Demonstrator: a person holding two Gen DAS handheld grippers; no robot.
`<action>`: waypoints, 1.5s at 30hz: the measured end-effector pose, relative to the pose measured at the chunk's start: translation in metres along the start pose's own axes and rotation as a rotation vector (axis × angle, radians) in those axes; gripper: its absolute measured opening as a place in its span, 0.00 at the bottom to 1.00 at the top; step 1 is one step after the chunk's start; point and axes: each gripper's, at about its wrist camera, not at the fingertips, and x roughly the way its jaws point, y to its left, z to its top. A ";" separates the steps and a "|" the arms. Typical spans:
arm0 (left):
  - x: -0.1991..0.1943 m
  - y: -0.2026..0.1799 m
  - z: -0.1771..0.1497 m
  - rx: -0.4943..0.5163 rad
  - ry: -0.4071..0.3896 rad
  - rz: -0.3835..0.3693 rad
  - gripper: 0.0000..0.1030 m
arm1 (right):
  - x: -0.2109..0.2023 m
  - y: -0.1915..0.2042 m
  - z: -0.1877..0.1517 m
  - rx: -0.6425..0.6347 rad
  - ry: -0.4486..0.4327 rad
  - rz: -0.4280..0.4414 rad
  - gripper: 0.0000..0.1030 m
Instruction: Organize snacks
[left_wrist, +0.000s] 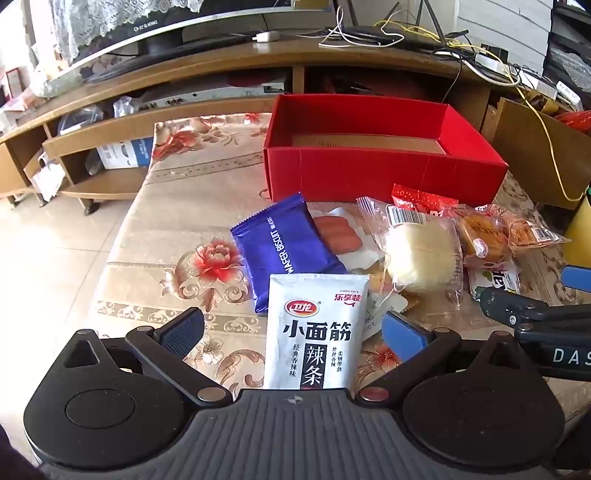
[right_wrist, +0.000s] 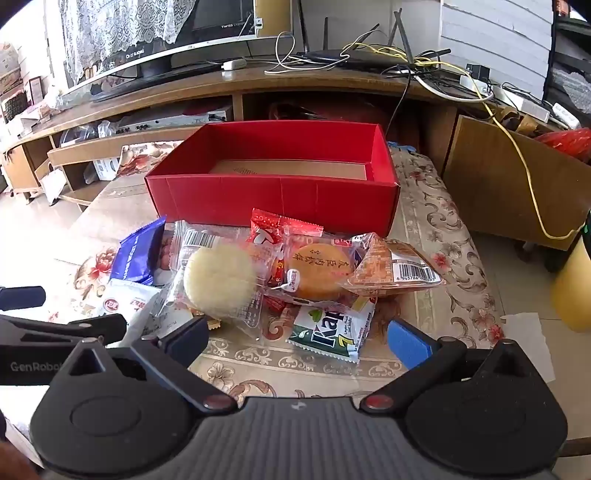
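An empty red box stands at the far side of the floral table. In front of it lies a pile of snacks: a blue wafer biscuit pack, a white spicy-strip pouch, a pale round cake in clear wrap, a golden pastry, and a green-white Kaka pack. My left gripper is open, its jaws either side of the white pouch, above it. My right gripper is open over the Kaka pack.
A wooden TV cabinet with a monitor, router and tangled cables runs behind the table. A yellow bottle stands at the right edge. The table's left edge drops to a tiled floor. A cardboard box stands at the right.
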 end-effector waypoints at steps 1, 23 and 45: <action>0.000 0.000 0.000 -0.002 0.004 -0.002 1.00 | 0.000 0.000 0.000 0.003 -0.001 0.001 0.96; 0.007 -0.001 -0.003 0.009 0.068 0.002 1.00 | 0.007 0.002 -0.004 -0.009 0.046 0.010 0.96; 0.011 -0.003 -0.007 0.021 0.096 0.004 0.98 | 0.011 0.002 -0.006 -0.012 0.078 0.010 0.96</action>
